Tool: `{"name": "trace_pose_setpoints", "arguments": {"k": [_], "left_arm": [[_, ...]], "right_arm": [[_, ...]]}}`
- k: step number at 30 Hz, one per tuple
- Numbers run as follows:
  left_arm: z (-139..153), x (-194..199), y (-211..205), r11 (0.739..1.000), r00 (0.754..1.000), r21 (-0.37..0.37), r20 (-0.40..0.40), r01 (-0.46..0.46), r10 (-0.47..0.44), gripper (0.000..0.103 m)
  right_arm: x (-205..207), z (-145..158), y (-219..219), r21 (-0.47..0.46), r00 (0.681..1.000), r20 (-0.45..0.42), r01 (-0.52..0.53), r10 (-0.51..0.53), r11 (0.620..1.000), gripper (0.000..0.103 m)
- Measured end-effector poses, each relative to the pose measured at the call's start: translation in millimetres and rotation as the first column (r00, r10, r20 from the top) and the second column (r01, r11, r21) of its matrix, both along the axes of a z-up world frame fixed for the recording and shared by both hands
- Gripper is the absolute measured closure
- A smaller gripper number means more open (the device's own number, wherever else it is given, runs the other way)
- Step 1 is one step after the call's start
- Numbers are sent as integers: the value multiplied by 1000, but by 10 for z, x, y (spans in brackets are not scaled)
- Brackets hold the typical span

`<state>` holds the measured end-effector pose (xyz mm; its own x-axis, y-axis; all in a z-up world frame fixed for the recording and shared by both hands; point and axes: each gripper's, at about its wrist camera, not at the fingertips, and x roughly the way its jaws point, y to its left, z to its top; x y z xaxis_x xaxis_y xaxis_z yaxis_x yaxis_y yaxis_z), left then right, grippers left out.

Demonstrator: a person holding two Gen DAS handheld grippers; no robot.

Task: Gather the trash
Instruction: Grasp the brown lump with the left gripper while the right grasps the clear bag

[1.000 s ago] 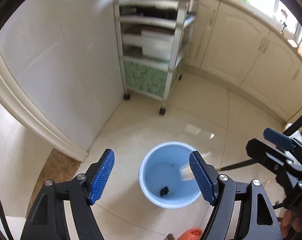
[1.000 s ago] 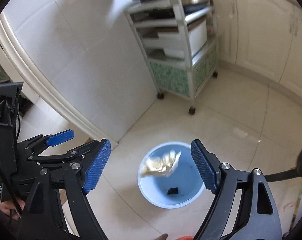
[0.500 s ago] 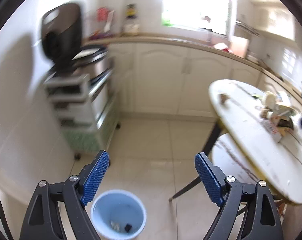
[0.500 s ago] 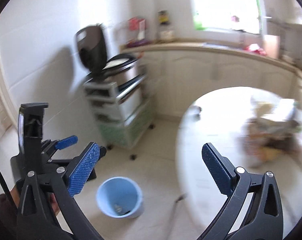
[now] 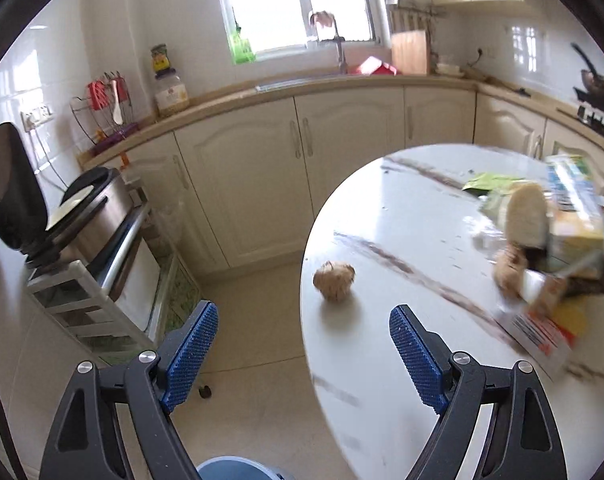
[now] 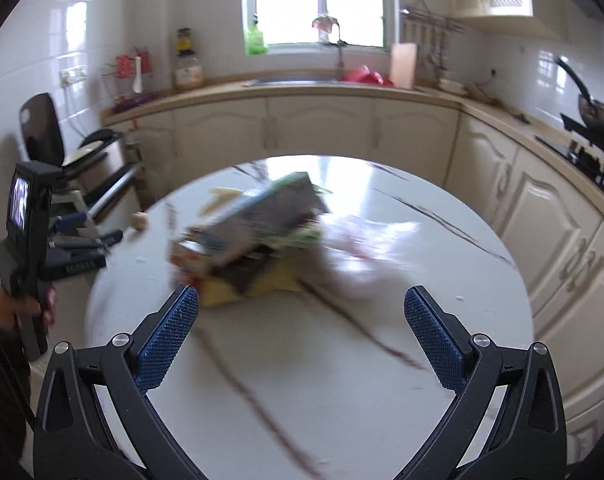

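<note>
A round white marble table (image 5: 401, 240) holds a crumpled brown paper ball (image 5: 333, 281) near its left edge and a blurred pile of cartons and wrappers (image 5: 549, 248) at the right. My left gripper (image 5: 303, 356) is open and empty, just short of the ball. The blue trash bin's rim (image 5: 234, 469) shows below it on the floor. In the right wrist view the table (image 6: 321, 340) carries the same trash pile (image 6: 258, 236). My right gripper (image 6: 302, 344) is open and empty above the table's near side. The left gripper (image 6: 82, 240) shows at the table's left edge.
A metal rack with a cooker (image 5: 90, 248) stands at the left wall. Cream cabinets (image 5: 282, 176) and a counter with a sink run along the back. A stove with a pan (image 6: 593, 128) is at the right.
Both grippers have swung up from over the blue bin to face the table. A crumpled paper dropped into the bin a second ago. Both stay open.
</note>
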<state>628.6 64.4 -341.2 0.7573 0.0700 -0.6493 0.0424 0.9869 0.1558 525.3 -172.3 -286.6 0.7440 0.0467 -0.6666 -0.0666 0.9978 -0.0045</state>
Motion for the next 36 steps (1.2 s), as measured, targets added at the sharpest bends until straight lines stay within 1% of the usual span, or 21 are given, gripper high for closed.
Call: {"name": "trace_pose_setpoints", "arguments": {"k": [2,4,5,7,9,10,11,12,13,16,20,23,26,29,30,32,34,36], "left_arm": [[-115,285,-59,1000,1000,3,-22,12,-12,20],[-200,576,-77,1000,999,-3,-49,16,-16,26],[-238,666,-79,1000,999,-8,-50,15,-15,32],[-222,828,-104,1000,998,-21,-54,17,-18,36],[-252,918,-135,999,997,-33,-60,41,-43,45],[-248,956,-128,998,997,-38,-59,45,-47,47],[-231,944,-120,998,997,-45,-59,50,-53,54],[-220,973,-107,997,996,-62,-64,55,-59,70],[-225,993,-99,995,996,-81,-67,59,-64,81],[-224,990,-77,994,995,-83,-64,73,-79,80],[-156,851,-21,991,992,-93,-67,98,-104,80],[-106,724,-20,983,988,-126,-63,136,-144,80],[-37,565,-23,971,982,-172,-58,166,-178,80],[57,420,-3,964,979,-184,-39,192,-203,80],[85,366,-4,961,977,-188,-36,201,-211,80],[138,253,7,958,974,-186,-28,218,-226,80],[183,134,22,959,973,-173,-15,224,-230,80],[212,39,38,956,971,-180,-16,230,-237,80]], "right_arm": [[31,-61,-165,-5,1000,-24,17,-17,1000,0],[80,-128,-286,10,999,-41,20,-19,1000,0],[103,-155,-334,11,998,-51,24,-23,1000,0],[134,-212,-404,9,998,-62,28,-27,1000,0],[190,-253,-485,17,997,-74,35,-33,999,0],[240,-266,-510,18,996,-78,41,-39,999,0],[272,-286,-542,14,995,-83,48,-47,999,0],[302,-293,-583,13,995,-83,58,-57,998,0],[328,-298,-605,16,995,-83,65,-63,998,0],[418,-329,-706,8,991,-93,94,-93,996,0],[540,-395,-787,2,987,-120,109,-108,994,0],[680,-442,-792,29,984,-156,88,-82,996,0],[855,-507,-680,-11,984,-178,32,-33,999,0],[1002,-526,-523,-43,980,-193,-59,49,997,0],[1030,-509,-453,-77,981,-179,-85,70,993,0],[1077,-487,-307,-141,978,-171,-145,120,979,0],[1140,-502,-164,-209,971,-173,-198,163,958,0],[1225,-577,-61,-225,957,-208,-249,203,942,0]]}}
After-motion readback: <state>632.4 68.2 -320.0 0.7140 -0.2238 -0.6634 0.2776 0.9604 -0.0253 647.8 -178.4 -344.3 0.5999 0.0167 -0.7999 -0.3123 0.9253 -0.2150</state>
